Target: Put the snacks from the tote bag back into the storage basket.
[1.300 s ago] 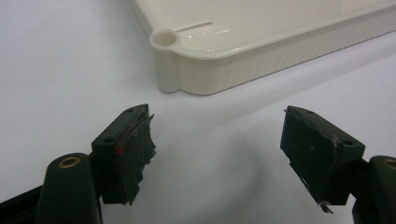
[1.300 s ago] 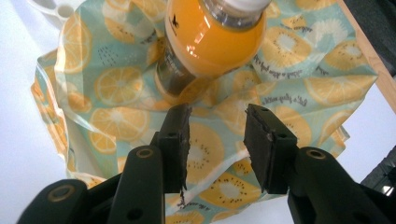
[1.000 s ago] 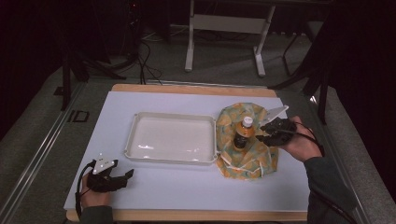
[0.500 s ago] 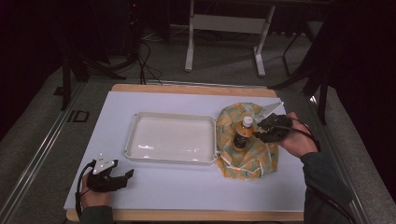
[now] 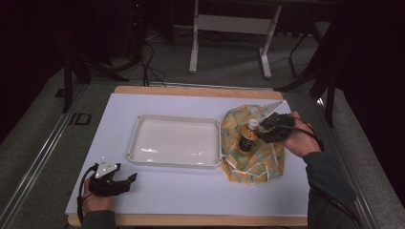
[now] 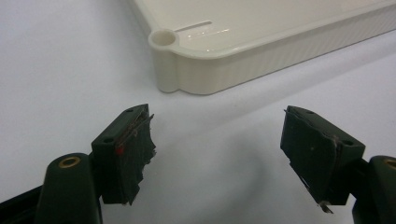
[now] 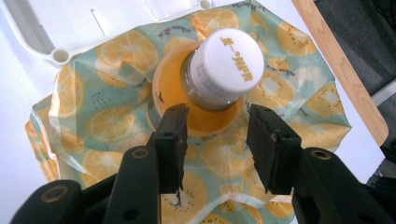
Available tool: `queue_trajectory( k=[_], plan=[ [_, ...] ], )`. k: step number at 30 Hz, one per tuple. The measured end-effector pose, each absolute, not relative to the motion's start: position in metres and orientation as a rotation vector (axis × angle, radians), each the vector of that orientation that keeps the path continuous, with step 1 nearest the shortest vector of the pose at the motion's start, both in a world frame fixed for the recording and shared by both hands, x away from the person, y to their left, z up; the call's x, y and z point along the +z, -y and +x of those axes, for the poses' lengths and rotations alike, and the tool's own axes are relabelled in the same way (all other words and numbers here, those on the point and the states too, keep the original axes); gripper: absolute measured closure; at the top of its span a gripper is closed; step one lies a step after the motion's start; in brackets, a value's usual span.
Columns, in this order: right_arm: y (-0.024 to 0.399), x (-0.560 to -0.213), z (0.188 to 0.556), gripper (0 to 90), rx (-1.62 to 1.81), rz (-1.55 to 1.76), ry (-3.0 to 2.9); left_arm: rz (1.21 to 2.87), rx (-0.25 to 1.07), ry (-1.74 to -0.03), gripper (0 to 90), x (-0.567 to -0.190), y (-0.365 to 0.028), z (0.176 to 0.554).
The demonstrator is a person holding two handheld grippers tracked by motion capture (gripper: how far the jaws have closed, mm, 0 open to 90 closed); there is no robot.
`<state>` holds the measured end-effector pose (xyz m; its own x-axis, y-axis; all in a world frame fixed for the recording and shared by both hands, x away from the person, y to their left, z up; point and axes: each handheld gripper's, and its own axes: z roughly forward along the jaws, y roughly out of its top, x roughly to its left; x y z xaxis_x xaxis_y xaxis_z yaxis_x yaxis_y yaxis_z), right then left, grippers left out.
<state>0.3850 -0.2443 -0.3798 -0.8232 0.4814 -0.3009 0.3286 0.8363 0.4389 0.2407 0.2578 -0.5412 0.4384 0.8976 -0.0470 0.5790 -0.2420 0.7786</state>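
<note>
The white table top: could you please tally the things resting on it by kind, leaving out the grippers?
Rectangular cream plastic tray: 1
Small brown bottle with a white cap: 1
Fruit-print orange and teal fabric bag: 1
Total: 3

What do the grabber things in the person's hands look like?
Each hand-held gripper, left and right, is black with two flat jaws, brass-coloured rivets and a grey three-cornered plate on top. A black cable trails from each. The person's sleeve is dark blue-grey.
</note>
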Motion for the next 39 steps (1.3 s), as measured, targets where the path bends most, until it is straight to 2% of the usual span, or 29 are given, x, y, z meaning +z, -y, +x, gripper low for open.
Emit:
queue_trajectory(
  k=[39],
  plan=[
    [0.215,-0.37,0.402,53.2,0.471,0.591,-2.606,1.948,0.534,-1.242,25.2,-0.541,-0.257,0.241]
  ],
)
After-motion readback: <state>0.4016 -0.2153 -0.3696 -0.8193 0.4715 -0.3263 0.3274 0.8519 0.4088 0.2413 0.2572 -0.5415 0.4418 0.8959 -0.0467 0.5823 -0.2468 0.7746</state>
